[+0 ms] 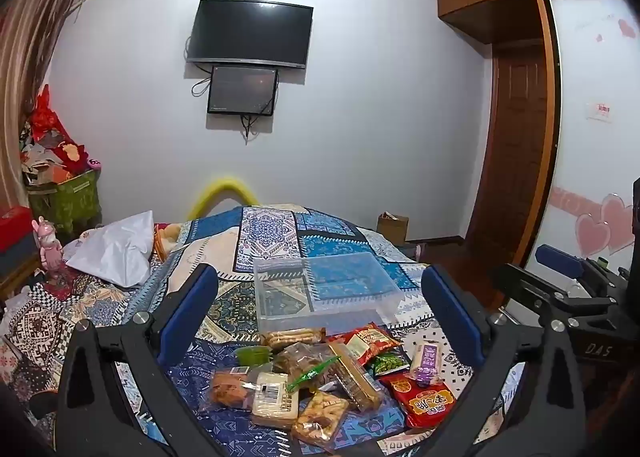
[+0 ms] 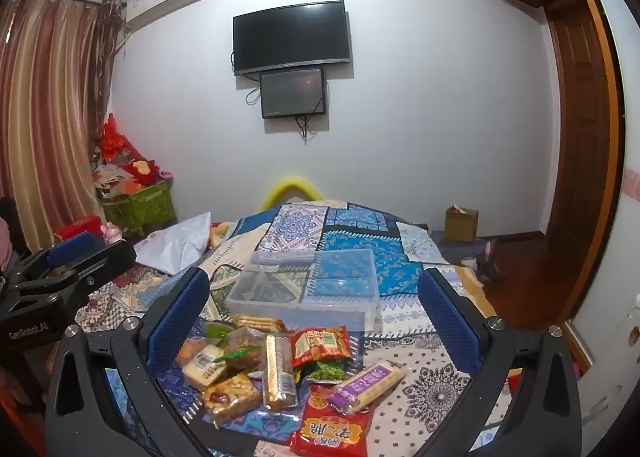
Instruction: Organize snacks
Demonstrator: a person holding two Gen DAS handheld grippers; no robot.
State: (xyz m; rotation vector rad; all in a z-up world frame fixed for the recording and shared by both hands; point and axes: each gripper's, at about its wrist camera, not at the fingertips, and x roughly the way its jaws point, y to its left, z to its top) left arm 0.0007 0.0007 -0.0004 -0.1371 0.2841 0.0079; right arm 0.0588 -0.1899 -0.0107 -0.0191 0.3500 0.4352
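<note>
**Snack Pile Lay Between Both Open Grippers, Box Just Beyond**

Closest to the cameras, both tools hung above the patterned bedspread (image 2: 432,381) with nothing held. The left gripper (image 1: 320,317) had its 2 blue-padded fingers spread wide, and the right gripper (image 2: 314,317) stood the same way, released and empty.

Directly below and ahead of them sat the snack pile (image 2: 280,373), a loose heap of wrapped packets touching and overlapping one another. At its right edge, the purple-wrapped bar (image 2: 366,381) rested partly on the red packet (image 2: 332,425), its long axis running diagonally from near-left to far-right. That bar lay closer to the right gripper's centre line than to the left's, so the right hand looked the better placed of the 2 to take it, though the jaws would likely need turning to close across its narrow width. A gold-wrapped bar (image 2: 280,371) lay in the middle of the heap, its long axis pointing nearly straight away from the cameras.

Just beyond the pile stood the clear plastic box (image 2: 304,293), open-topped and apparently empty, its near wall just past the farthest packets. No snack had yet gone in, so sorting seemed barely begun.

Farther off, a white plastic bag (image 2: 176,245) lay on the bed's left side, and a wall-mounted television (image 2: 290,37) hung on the far wall.
</note>
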